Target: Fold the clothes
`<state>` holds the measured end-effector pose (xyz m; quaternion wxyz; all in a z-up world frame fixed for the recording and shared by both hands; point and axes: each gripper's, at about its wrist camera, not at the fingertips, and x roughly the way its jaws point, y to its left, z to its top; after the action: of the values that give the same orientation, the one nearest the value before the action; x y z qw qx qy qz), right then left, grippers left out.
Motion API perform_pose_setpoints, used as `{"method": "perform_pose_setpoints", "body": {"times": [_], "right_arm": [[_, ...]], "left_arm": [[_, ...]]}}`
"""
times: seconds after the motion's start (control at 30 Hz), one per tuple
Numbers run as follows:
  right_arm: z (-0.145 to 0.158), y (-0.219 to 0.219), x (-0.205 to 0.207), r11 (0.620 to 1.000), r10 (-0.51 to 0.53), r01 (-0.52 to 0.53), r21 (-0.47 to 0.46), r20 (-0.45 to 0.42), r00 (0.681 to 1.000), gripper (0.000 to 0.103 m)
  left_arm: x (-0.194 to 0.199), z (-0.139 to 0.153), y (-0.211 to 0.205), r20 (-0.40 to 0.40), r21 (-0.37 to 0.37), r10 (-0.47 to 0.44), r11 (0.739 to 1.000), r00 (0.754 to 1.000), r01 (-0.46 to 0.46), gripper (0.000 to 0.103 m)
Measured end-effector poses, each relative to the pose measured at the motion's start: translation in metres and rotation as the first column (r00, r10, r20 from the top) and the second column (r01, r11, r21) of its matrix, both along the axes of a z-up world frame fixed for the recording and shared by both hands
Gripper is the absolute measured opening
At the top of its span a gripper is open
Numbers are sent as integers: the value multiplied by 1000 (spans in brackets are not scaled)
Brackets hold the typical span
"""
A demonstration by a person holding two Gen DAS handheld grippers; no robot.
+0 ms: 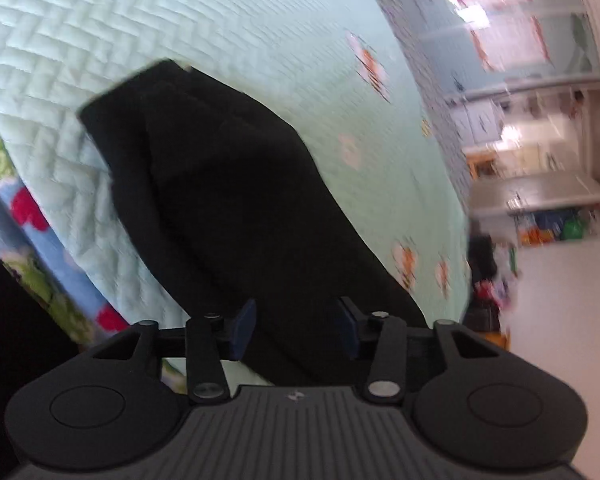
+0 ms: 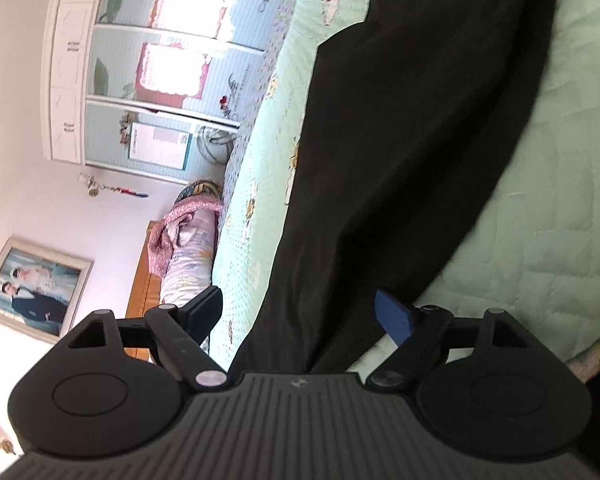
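Grippers, left (image 1: 296, 326) and right (image 2: 300, 316), gape over one black garment (image 1: 236, 184).

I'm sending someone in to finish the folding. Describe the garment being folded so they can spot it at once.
Find the bed, covered by a pale mint quilted bedspread with small orange flower prints. On it lies the black garment, a long dark piece already doubled over itself in layers. It is the only plain black thing on the light bedspread, with no print on it.

Black garment (image 1: 236, 200) (image 2: 400, 160), folded into a long strip, lying flat on mint quilted bedspread (image 1: 80, 40) (image 2: 548, 208)
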<state>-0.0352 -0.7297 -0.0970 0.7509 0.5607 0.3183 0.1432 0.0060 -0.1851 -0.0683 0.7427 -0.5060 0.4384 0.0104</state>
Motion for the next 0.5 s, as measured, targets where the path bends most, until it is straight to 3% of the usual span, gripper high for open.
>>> {"method": "perform_pose_setpoints", "body": {"times": [0.13,0.5], "right_arm": [[1,3,0,1000,-4,4,-15,-10,1000,84],[3,6,3,999,15,-16,-41,-24,1000,85]], "left_arm": [[-5,-3,13,-41,47,51,998,998,-49,51],[-5,-7,38,-5,103,146,984,989,-145,55]]}}
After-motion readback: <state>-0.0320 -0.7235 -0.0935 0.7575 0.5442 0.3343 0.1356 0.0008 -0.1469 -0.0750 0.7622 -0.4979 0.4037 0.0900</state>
